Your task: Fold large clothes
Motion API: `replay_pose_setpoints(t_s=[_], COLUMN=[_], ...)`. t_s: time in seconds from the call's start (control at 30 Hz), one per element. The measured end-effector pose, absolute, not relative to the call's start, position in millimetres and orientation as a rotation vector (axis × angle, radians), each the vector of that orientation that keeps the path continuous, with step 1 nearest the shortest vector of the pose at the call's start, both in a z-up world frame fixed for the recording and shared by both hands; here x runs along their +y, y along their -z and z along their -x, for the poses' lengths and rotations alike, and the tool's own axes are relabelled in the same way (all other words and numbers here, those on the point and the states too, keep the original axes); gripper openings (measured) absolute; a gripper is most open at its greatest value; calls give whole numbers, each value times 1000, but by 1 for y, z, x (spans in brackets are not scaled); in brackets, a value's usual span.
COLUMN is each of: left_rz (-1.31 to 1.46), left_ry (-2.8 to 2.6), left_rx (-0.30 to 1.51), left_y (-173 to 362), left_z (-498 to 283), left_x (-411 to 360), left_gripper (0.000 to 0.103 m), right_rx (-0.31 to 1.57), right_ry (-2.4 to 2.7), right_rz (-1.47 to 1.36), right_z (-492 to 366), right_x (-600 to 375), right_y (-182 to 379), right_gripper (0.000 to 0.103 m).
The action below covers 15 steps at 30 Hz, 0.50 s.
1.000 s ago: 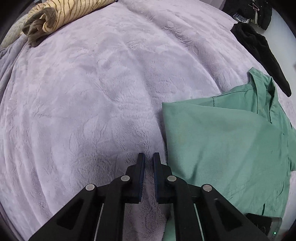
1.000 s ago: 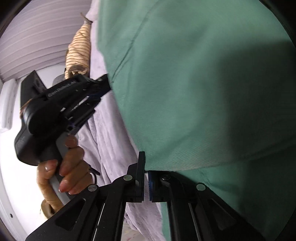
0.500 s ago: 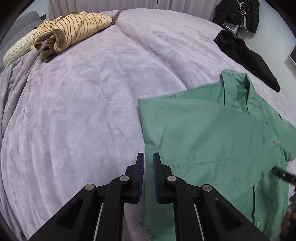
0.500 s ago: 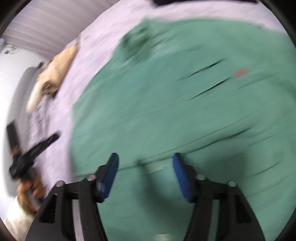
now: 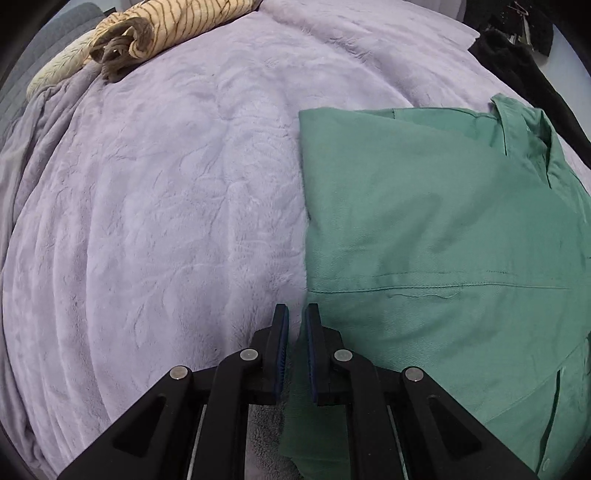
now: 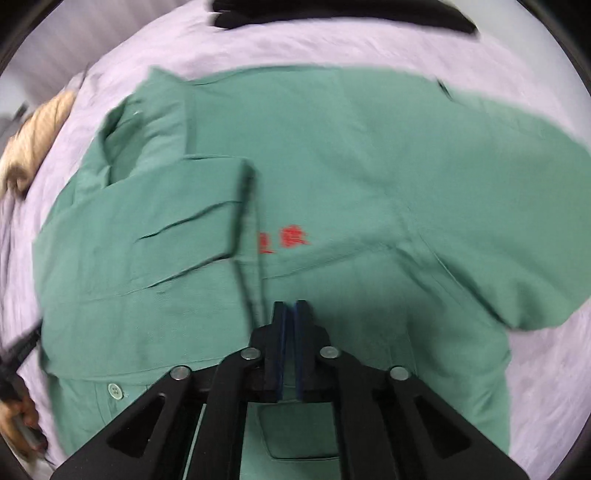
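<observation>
Hovering over the green shirt (image 6: 332, 177) spread on the bed (image 5: 155, 206), we carry our right hand-held gripper (image 6: 290, 308) pinched together, empty; the unfolded sleeve lies rightward. Our left hand-held gripper (image 5: 294, 314) clamps the shirt's folded edge.

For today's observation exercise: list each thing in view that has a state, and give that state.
green shirt: flat on the bed, one side folded over its front
left gripper: shut, empty
right gripper: shut, empty
striped garment: bundled at the bed's far edge
</observation>
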<state>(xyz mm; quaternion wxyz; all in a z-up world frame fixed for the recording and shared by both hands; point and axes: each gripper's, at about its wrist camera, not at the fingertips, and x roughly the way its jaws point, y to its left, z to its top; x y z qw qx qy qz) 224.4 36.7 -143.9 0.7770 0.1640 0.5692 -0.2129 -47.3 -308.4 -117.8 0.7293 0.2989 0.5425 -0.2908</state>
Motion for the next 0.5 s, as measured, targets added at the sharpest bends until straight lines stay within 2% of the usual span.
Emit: replay_pose_setpoints(t_s=[0.07, 0.1, 0.3, 0.5], left_rz=[-351, -349, -350, -446], left_ry=[444, 437, 497, 487], left_rx=[1225, 1221, 1210, 1258], left_y=[132, 126, 101, 136], left_z=[-226, -225, -203, -169], left_x=[44, 48, 46, 30], left_gripper=[11, 11, 11, 11], right_rx=[1165, 1171, 1115, 1158], right_ry=[645, 655, 528, 434], right_rz=[-725, -711, -748, -722], right_z=[61, 66, 82, 32], right_x=[-314, -312, -296, -279], right_y=[110, 105, 83, 101], right_gripper=[2, 5, 6, 6])
